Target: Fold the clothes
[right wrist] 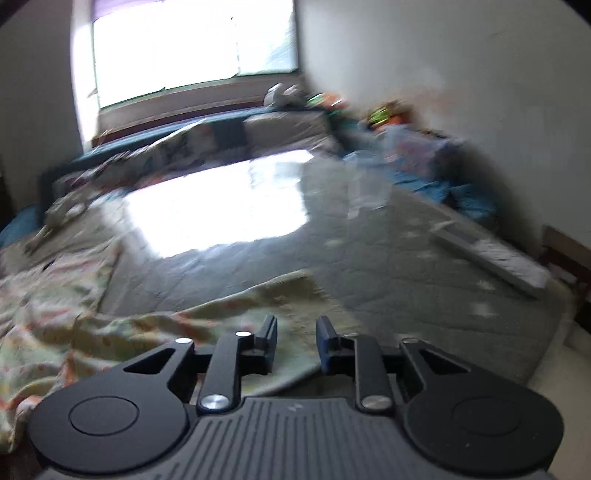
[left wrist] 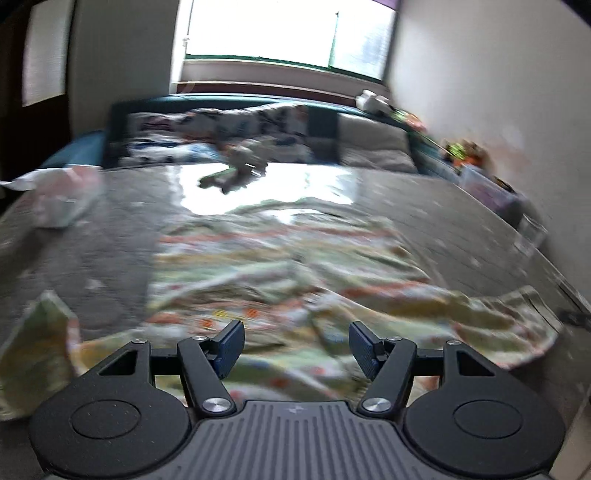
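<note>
Low wrist views — both face bed point(left wrist: 110, 236); window point(left wrist: 280, 29)

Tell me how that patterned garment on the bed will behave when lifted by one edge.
The patterned garment lies rumpled in soft folds, so it is probably floppy and will drape and sag. It looks thin, so likely light. The grey bedcover seems textured, so dragging may bunch it.

**Patterned garment spread on the bed**

We see one garment point(left wrist: 280, 266), pale green and cream with orange and yellow print, lying rumpled and mostly unfolded across the near part of the grey bed cover. Its cloth is creased into ridges, with one corner trailing toward the right edge. In the right wrist view it point(right wrist: 74, 317) fills the lower left. Both views are blurred.
</note>
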Tool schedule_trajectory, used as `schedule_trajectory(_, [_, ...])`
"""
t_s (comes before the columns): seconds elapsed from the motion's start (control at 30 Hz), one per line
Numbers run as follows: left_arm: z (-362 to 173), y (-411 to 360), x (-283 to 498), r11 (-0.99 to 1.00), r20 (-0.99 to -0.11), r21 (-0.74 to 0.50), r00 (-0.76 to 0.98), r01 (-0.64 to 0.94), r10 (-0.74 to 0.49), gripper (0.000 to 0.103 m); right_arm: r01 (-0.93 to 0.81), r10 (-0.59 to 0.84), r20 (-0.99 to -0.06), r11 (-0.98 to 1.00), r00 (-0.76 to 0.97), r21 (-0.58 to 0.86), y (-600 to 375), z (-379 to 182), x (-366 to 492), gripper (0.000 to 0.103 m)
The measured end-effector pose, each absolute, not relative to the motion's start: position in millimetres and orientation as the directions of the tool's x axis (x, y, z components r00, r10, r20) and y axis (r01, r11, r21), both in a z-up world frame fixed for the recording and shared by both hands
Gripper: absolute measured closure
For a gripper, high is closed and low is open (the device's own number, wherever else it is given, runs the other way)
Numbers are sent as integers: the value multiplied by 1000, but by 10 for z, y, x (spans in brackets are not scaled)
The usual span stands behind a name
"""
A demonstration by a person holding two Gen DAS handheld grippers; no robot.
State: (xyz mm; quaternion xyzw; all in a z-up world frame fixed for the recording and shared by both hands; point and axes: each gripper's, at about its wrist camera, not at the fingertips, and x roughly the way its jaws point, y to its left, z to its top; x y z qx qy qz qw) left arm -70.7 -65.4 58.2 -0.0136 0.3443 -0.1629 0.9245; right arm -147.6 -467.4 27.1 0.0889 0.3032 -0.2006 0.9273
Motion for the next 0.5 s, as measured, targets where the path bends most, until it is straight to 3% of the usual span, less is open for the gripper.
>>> schedule_trajectory(0.07, [516,-751,-728,938,-647,-135,688,321,-328,37,407,-303,-612,913,730,34,-4689,209,-1340,68])
schedule_trajectory(0.27, [379,-792,-809,925,-686,-138,639,354,-347,37,360,-277,-645,933,712,-3,-4741,44,-958,60])
schedule_trajectory(0.5, [268,-786,-902,915,-706,-115,616,386,-349,37,330,-295,-637,942,712,-67,-4809,7,-603,60])
